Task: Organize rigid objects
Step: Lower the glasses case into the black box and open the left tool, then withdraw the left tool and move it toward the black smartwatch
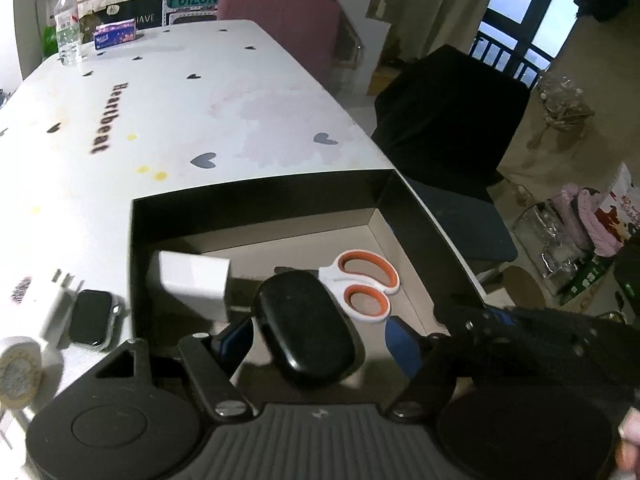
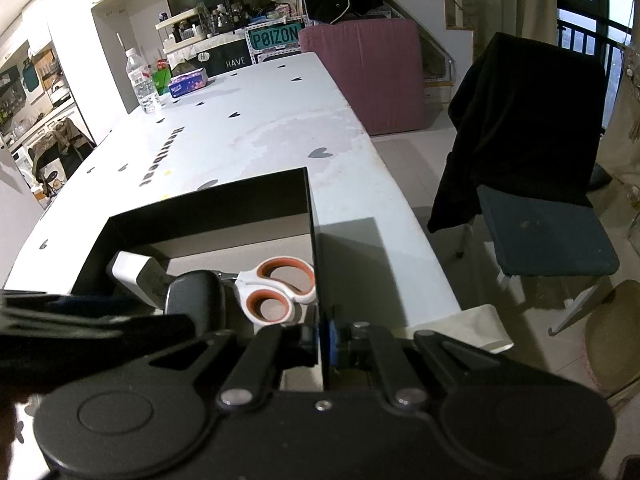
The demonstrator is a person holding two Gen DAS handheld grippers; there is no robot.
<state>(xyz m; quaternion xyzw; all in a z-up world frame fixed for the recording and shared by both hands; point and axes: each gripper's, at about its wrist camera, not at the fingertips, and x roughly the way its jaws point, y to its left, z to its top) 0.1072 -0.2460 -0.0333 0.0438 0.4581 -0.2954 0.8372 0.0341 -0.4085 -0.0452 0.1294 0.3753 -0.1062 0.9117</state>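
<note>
Case (image 1: 306, 330): black, oval, hard-shelled. Sits between the fingers of the left gripper (image 1: 320, 340), over the near end of the box and just above its floor. The blue pads (image 1: 236, 338) stand wide on either side; the left pad seems to touch the case, the right pad shows a gap, so whether the case is held or already let go cannot be told from this angle. Judged to be at the point of release into the box.

Box (image 1: 256, 196): black outside, pale inside, open-topped, on the near right corner of the table (image 1: 224, 96). Contents:
- Scissors (image 1: 366, 288), white with orange-lined handles, flat on the floor by the right wall, handles toward the far end.
- White block (image 1: 196, 284), likely a charger or small carton, leaning at the left wall.
- The case, as above.

Right gripper (image 2: 326, 346): clamped narrow on the box's right wall (image 2: 314, 240), one finger inside and one outside. Judged to be steadying the box so it does not slide while items go in.

Outside the box, left of it, not yet sorted: a watch (image 1: 92, 318) face up, a white plug (image 1: 56, 304) touching it, and a tape roll (image 1: 18, 368) nearer the edge.

Far end of the table: water bottle (image 2: 142, 82), tissue pack (image 2: 188, 82). A chair (image 2: 532, 184) draped in black cloth stands to the right.
</note>
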